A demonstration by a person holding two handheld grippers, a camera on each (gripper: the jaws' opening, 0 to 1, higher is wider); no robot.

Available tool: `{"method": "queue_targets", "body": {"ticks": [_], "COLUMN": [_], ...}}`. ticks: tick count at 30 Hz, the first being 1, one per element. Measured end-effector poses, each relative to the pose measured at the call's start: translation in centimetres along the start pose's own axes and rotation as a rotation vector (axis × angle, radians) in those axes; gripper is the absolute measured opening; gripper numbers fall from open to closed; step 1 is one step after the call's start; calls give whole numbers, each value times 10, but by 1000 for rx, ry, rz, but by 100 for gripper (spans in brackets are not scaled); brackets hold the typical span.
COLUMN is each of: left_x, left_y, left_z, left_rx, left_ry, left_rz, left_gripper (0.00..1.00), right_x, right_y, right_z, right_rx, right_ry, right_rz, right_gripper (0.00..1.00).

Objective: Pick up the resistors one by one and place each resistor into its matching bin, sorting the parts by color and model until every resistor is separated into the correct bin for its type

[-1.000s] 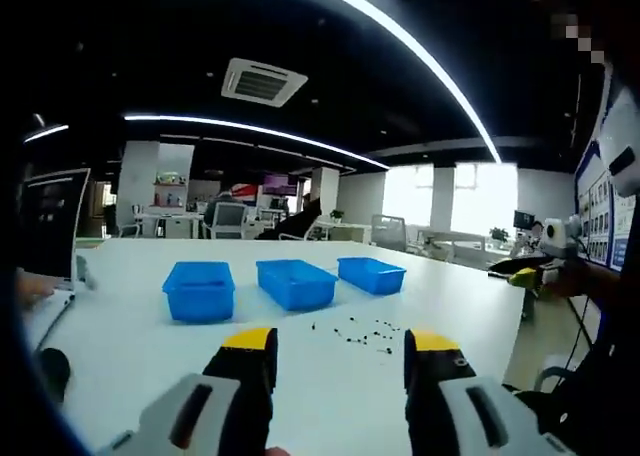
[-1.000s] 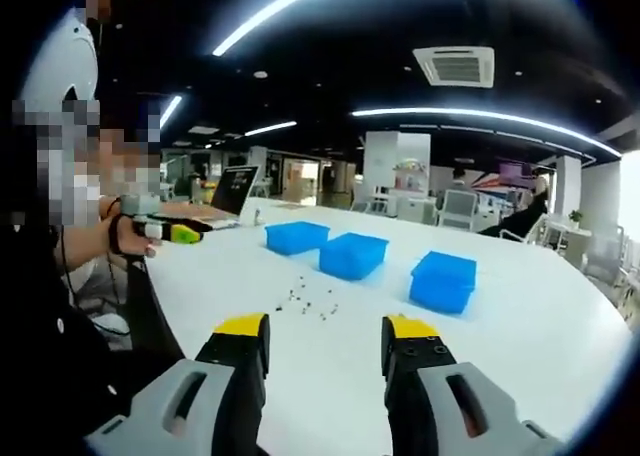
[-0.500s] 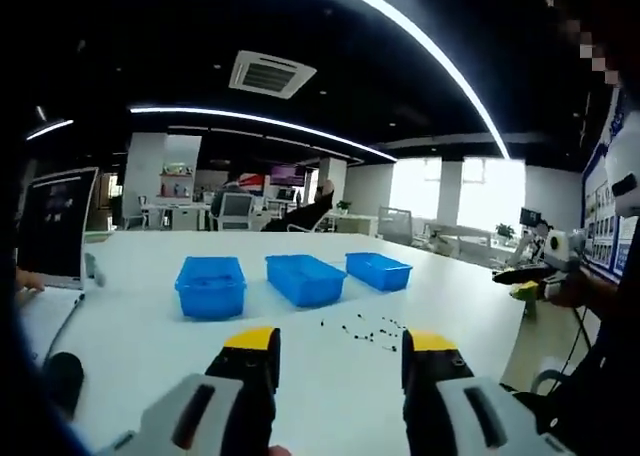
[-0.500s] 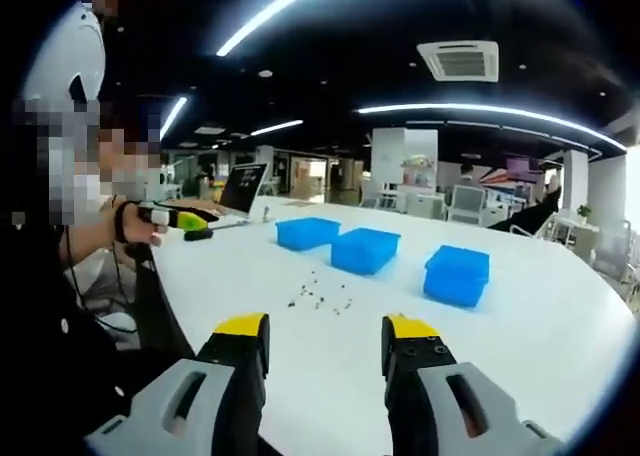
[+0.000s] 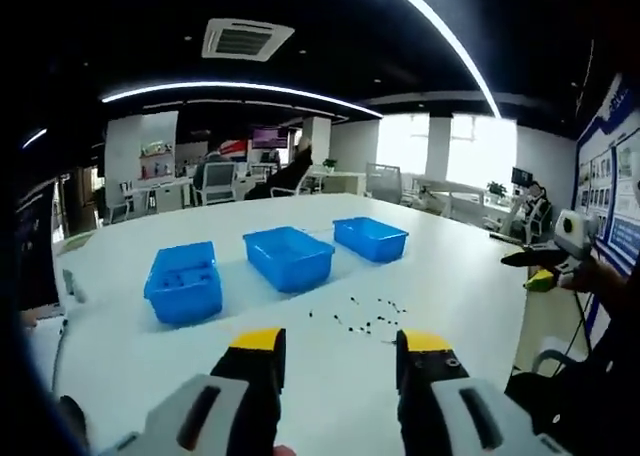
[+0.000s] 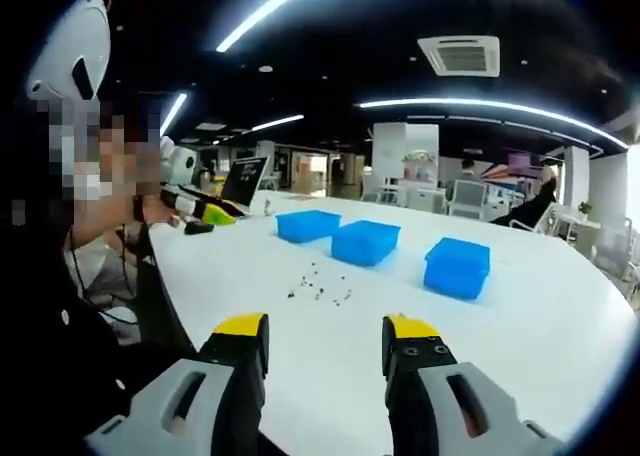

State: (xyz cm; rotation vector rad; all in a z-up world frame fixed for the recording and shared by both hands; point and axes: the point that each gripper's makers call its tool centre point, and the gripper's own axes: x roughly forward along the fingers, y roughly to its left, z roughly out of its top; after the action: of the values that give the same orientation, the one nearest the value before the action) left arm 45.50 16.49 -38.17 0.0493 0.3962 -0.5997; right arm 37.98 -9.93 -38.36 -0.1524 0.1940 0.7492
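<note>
left gripper view: looks from table edge toward three blue bins (image 5: 288, 256) | right gripper view: faces same bins (image 6: 365, 242) from other side | shared: scattered resistors (image 5: 358, 316), white table (image 5: 450, 276)

On the worktop (image 5: 450, 276), three bins (image 5: 288, 256) stand in a row at mid-frame of the left gripper view; the resistors (image 5: 360, 316) lie scattered just below them, right of centre.

Open office: black ceiling, curved light strips (image 5: 240, 87), ceiling vent (image 6: 458, 54), bright windows (image 5: 460, 154), distant desks, chairs (image 5: 215, 181).
</note>
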Motion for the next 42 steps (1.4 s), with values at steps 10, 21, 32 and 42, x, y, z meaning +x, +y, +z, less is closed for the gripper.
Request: {"method": "queue_targets", "body": {"ticks": [10, 21, 32, 42], "left_x": [48, 103, 137, 153], "left_y": [3, 10, 19, 26], "left_z": [13, -1, -29, -35], "left_rx": [63, 169, 179, 181], "left_ry": [167, 438, 633, 730], "left_rz": [-73, -84, -124, -120], "left_gripper": [45, 41, 36, 29], "right_x": [0, -3, -7, -6], "right_y": [-4, -11, -20, -24], "right_z": [-5, -17, -29, -32], "right_rx": [-14, 8, 42, 57], "right_ry": [23, 31, 34, 36], "right_rz": [-10, -22, -44, -51], "right_gripper": [47, 47, 46, 46]}}
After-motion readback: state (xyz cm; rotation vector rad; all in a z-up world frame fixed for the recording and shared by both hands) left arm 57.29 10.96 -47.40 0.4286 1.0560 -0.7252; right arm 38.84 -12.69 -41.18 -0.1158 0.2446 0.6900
